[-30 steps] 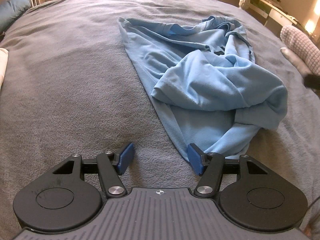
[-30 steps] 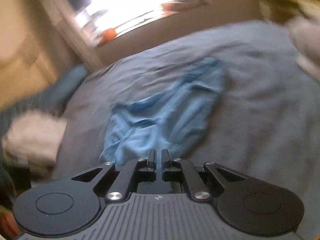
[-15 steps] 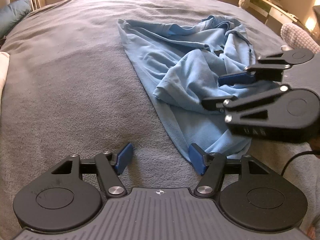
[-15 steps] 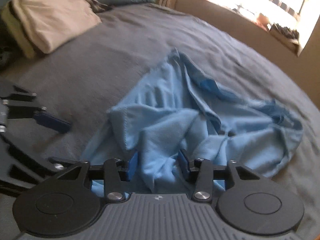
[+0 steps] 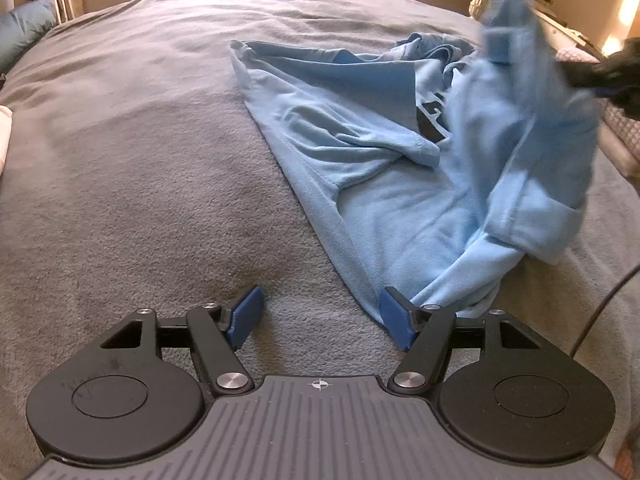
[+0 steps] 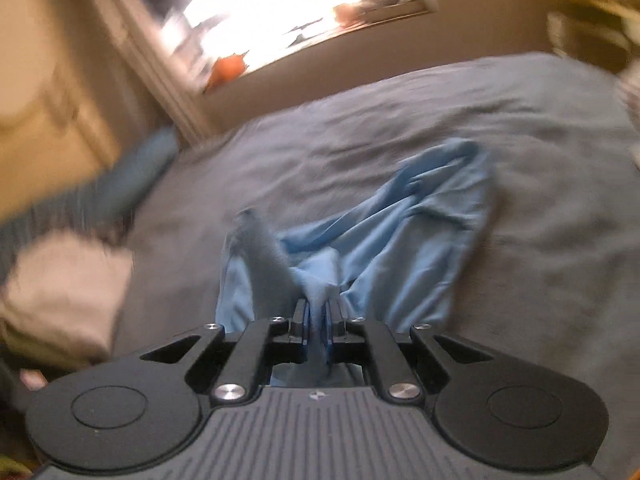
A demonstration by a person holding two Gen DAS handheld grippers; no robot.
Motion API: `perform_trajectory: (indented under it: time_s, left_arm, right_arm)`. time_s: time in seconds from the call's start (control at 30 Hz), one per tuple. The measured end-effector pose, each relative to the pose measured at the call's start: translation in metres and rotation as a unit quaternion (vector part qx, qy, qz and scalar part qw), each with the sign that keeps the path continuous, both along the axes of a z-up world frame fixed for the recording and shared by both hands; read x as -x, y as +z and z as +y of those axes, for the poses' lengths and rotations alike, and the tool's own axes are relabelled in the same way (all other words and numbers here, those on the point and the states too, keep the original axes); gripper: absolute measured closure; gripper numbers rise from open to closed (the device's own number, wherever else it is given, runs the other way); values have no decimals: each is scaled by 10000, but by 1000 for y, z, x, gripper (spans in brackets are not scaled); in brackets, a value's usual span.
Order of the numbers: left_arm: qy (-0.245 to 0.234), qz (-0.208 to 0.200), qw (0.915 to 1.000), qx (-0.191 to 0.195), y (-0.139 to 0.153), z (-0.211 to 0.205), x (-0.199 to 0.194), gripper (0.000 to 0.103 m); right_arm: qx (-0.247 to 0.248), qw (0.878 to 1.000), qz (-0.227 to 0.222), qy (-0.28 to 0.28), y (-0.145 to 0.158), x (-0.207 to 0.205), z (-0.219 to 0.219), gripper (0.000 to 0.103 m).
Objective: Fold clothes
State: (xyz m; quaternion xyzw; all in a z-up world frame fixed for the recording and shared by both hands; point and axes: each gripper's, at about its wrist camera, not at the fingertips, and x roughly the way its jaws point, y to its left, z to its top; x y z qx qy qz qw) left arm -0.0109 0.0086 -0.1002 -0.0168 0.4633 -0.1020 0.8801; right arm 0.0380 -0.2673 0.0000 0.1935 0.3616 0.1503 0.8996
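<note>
**Right tongs clamp and lift a fold of the blue shirt**

Since half a second back, the right tongs have left the middle of the shirt and pulled off toward the right edge of the left wrist view, dragging a bunch of cloth up with them; the shirt, which lay heaped and flat, now has a raised, blurred ridge on its right side.

Far left on the grey bed, a blue pillow lies at the edge, and a pale folded pile sits nearby. The left tongs hover low over the blanket, jaws wide and still opening, gripping nothing; the right blue pad sits just at the shirt's near hem, the other over bare blanket.

The light blue shirt sprawls across the middle and right of the bed. A dark printed mark shows between its folds, too hidden to read.

The right tongs are clenched on a pinch of the shirt's cloth, which rises in a peak between the pads. In the left wrist view they show only as a dark blur at the far right, with a knitted cream thing below.
</note>
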Motion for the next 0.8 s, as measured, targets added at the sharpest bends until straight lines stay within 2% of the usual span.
perform_trajectory:
  time_s: [0.13,0.23,0.3,0.4,0.53,0.63,0.7,0.8]
  left_arm:
    - [-8,4,10000,5,-1,0,0,35]
    - [-7,10,10000,10,-1,0,0,35]
    - [1,34,10000,14,-1,-1,-2,35]
    - [12,55,10000,25,-1,-1,-3,35]
    - [8,55,10000,33,-1,0,-4,35]
    - [60,95,9998,141,3,3,-4,35]
    - [100,33,9997,207,8,7,-2,36]
    - [38,-276,9996,50,16,5,3,36]
  right_arm:
    - [-590,9949,87,-809,-1,14,-50,97]
    - [-972,9839,238,-1483,-15,25,-82,99]
    - [-1181,9729,399,-1949,-31,31,-99,101]
    - [-1450,9495,784,-2672,-61,38,-123,101]
    - [-1428,9295,1213,-3178,-84,48,-139,101]
    - [-1202,9369,1111,-3088,-79,52,-138,99]
    - [-938,9576,984,-2541,-66,48,-125,98]
    - [-355,9857,813,-1431,-45,37,-94,94]
